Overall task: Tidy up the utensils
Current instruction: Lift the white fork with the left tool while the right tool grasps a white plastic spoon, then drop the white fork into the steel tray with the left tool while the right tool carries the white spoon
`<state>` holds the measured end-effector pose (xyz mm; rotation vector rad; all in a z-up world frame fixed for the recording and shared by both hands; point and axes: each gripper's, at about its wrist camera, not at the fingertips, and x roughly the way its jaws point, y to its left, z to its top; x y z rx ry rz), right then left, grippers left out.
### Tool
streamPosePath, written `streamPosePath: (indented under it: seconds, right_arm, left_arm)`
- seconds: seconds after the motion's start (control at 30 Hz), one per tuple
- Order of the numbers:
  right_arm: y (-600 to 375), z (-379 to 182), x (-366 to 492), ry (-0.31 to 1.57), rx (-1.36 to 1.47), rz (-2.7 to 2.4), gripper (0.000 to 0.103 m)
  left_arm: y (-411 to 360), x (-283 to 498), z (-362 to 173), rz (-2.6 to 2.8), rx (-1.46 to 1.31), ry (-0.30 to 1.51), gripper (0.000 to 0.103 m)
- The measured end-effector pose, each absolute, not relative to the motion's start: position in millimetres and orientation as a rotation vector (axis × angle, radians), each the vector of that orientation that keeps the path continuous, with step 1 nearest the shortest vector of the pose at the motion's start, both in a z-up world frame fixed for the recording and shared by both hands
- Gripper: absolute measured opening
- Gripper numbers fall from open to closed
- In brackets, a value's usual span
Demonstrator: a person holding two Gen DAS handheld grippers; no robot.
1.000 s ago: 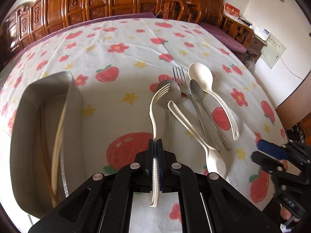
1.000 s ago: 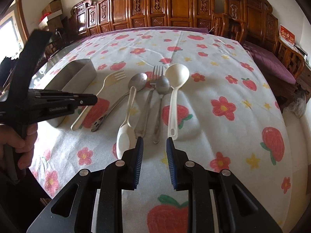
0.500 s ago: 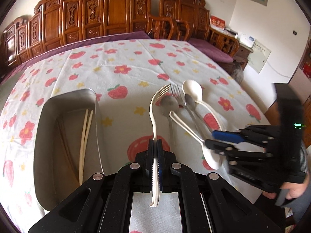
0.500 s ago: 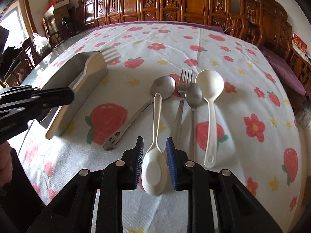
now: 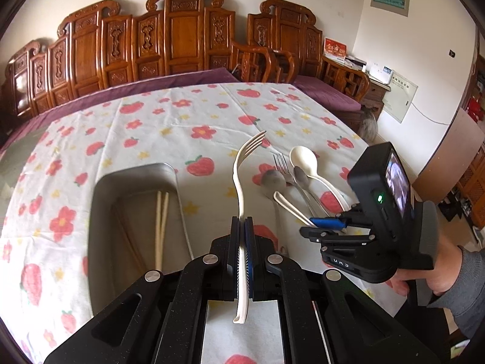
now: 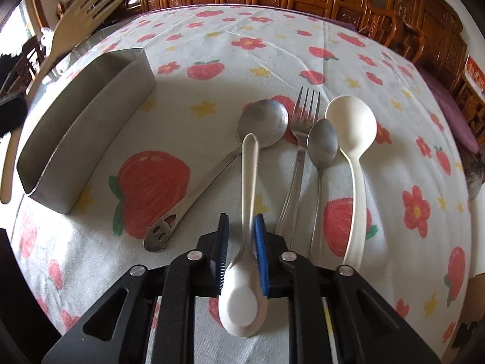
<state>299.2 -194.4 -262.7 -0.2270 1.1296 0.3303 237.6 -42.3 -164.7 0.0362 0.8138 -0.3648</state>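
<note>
My left gripper (image 5: 242, 219) is shut on the handle of a cream plastic fork (image 5: 239, 176). It holds the fork in the air, tines forward, beside the right wall of the steel tray (image 5: 103, 188). The same fork (image 6: 75, 15) shows at the top left of the right wrist view. My right gripper (image 6: 241, 217) points down at the table and straddles the neck of a small cream spoon (image 6: 250, 166). Its jaws are closing, and a gap still shows at the left pad. The spoon lies flat, its bowl toward the gripper. The right gripper (image 5: 326, 223) also shows in the left wrist view.
Two cream chopsticks (image 5: 160, 227) lie in the tray. On the flowered cloth lie a large metal spoon (image 6: 262, 121), a metal fork (image 6: 306, 106), a small metal spoon (image 6: 322, 139) and a big cream spoon (image 6: 351, 121). Carved wooden chairs stand behind the table.
My left gripper has lifted the fork off the table and carried it up beside the tray. My right gripper has come down over the small cream spoon, and its jaws have narrowed.
</note>
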Motion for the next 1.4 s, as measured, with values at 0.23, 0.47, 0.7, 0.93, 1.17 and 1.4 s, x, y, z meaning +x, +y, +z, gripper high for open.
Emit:
streamPosePath:
  seconds: [0.23, 0.47, 0.7, 0.93, 1.17, 1.4]
  right_arm:
    - [-193.8, -256.3, 292.3, 1.111, -0.248, 0.336, 0.009]
    - [-189.3, -225.3, 277.4, 1.032, -0.255, 0.373, 0.009]
    - [-178.0, -191.4, 273.0, 0.957, -0.211, 0.428, 0.009]
    - [-159.3, -170.5, 267.7, 0.894, -0.183, 0.474, 0.009]
    - [-137.3, -163.9, 261.2, 0.878, -0.187, 0.516, 0.009]
    - [-124.0, -159.7, 260.4, 0.876, -0.180, 0.527, 0.009]
  left_arm:
    - [-30.9, 232.2, -148.7, -0.336, 0.051, 0.777, 0.003]
    - [-10.7, 235.0, -135.9, -0.297, 0.051, 0.763, 0.003]
    - [14.9, 247.9, -141.2, -0.266, 0.033, 0.795, 0.003]
    - [33.8, 265.4, -167.6, -0.189, 0.052, 0.831, 0.003]
    - [46.6, 283.1, -198.1, -0.167, 0.026, 0.898, 0.003]
    - [49.0, 296.8, -218.8, -0.153, 0.011, 0.971, 0.003]
